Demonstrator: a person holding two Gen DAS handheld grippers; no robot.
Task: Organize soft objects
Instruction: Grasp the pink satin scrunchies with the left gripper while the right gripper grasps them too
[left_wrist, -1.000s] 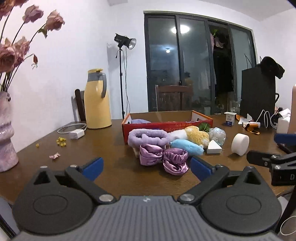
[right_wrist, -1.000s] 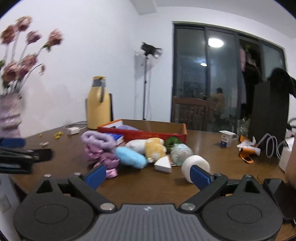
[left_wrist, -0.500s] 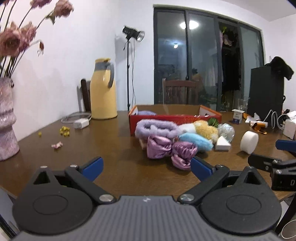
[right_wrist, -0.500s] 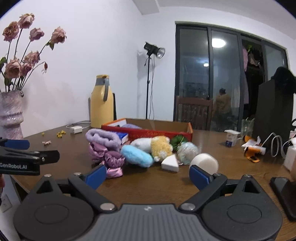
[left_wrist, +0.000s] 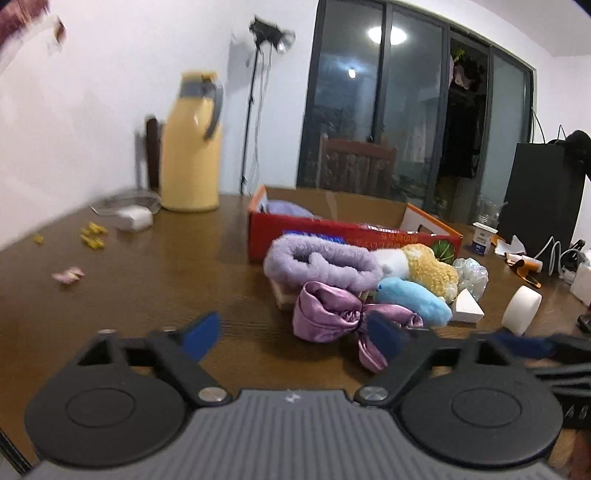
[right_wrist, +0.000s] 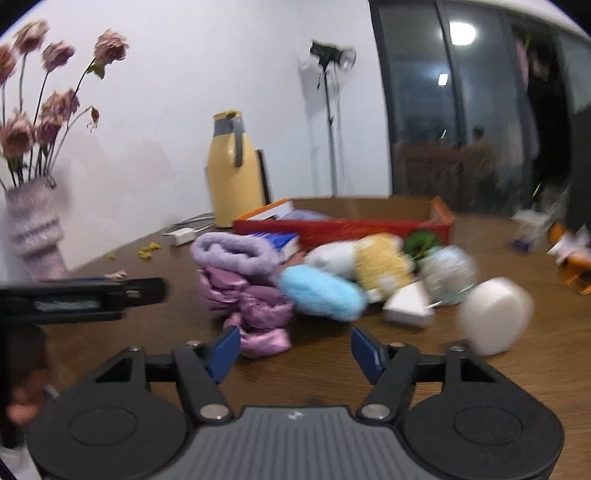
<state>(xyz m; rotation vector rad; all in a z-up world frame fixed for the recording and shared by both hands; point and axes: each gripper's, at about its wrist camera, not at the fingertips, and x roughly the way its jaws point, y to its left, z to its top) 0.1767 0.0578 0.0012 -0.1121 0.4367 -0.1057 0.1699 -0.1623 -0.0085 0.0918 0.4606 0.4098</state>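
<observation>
A pile of soft things lies on the brown table in front of a red cardboard box: a fluffy lilac band, a shiny purple satin scrunchie, a blue plush, a yellow plush, a white wedge and a white foam cylinder. My left gripper is open and empty, just short of the scrunchie. My right gripper is open and empty, close before the scrunchie and the blue plush. The left gripper shows at the left edge of the right wrist view.
A yellow thermos jug and a white charger stand at the back left. A vase of dried roses is at the far left. Small boxes, cables and an orange item lie at the right.
Both grippers have moved forward toward the pile, so the soft things look larger. The right view has swung left and is blurred with motion. Both stay open and empty.
</observation>
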